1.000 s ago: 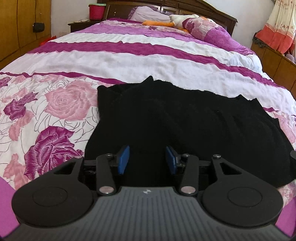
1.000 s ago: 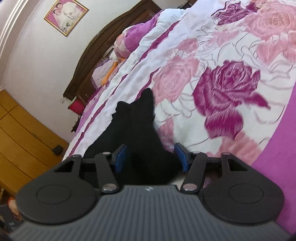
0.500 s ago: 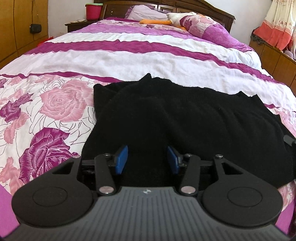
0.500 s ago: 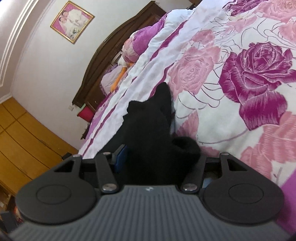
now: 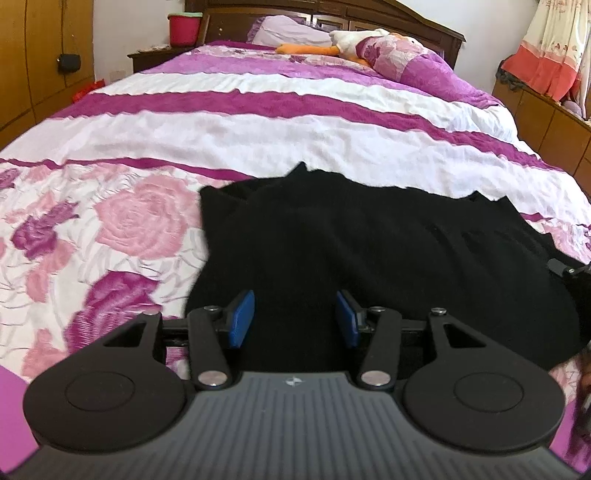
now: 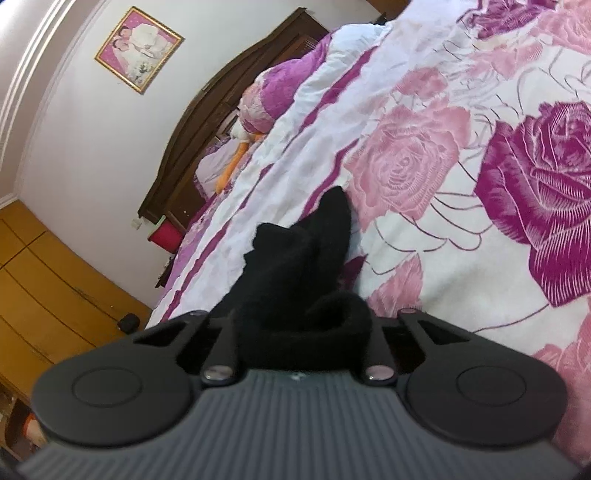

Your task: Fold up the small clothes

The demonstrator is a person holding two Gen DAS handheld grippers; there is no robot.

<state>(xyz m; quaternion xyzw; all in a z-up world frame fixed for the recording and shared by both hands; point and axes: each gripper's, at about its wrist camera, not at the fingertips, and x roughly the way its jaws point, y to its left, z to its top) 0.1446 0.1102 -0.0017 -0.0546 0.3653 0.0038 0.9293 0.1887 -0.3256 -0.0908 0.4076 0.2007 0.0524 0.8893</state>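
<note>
A black knitted garment [image 5: 369, 251] lies spread on the flowered bedspread [image 5: 122, 221]. My left gripper [image 5: 293, 317] is open with its blue pads [image 5: 242, 317] over the garment's near edge, the cloth between the jaws but not pinched. In the right wrist view the garment [image 6: 295, 266] is bunched up and rises between the fingers of my right gripper [image 6: 301, 332]; the cloth hides the pads, so the jaw gap is hidden. The right gripper's tip [image 5: 565, 269] shows at the garment's right end.
The bed has a dark wooden headboard [image 5: 388, 22], pillows [image 5: 402, 55] and an orange and white soft toy [image 5: 325, 46] at the far end. Wooden wardrobes [image 5: 40, 55] stand on the left, a low cabinet [image 5: 546, 122] on the right.
The right gripper has pushed into the garment's end, and the cloth has bunched up between its fingers, covering the blue pads. The left gripper stays open, with only a small shift of view.
</note>
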